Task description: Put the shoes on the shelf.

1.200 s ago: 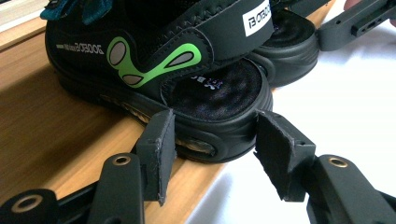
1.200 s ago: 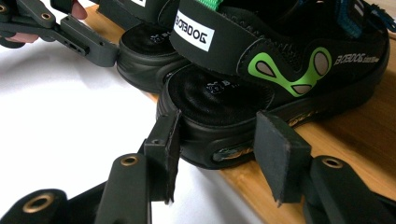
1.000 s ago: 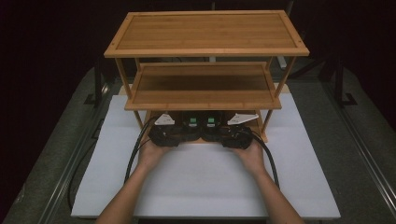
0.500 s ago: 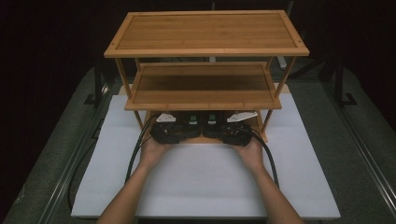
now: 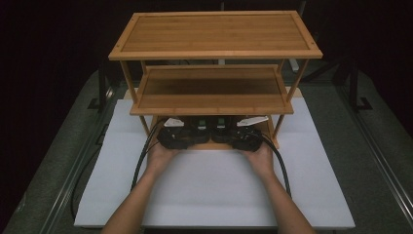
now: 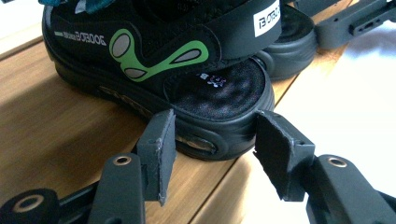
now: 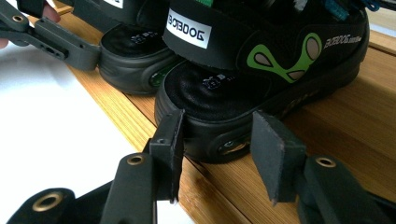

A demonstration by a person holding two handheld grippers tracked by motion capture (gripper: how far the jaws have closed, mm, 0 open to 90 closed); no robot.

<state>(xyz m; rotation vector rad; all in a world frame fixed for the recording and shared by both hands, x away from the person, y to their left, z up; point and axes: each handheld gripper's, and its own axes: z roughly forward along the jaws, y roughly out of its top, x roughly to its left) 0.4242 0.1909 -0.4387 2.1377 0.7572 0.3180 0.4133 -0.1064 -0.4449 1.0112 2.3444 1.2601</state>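
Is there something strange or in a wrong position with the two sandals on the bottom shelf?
Nothing stands out. Both black sandals, left sandal and right sandal, stand upright, side by side, heels at the front edge of the bottom shelf. The left gripper and right gripper each straddle a heel.

Black sandals [image 6: 177, 60], green swirl markings

The right sandal [image 7: 261, 70] carries a white label [image 7: 188, 29] on its black strap reading "BOBDOG"; the same name stands small on its side [image 7: 338, 42]; the left sandal [image 6: 159, 60] shows both marks mirrored; its heel print is too small to read.
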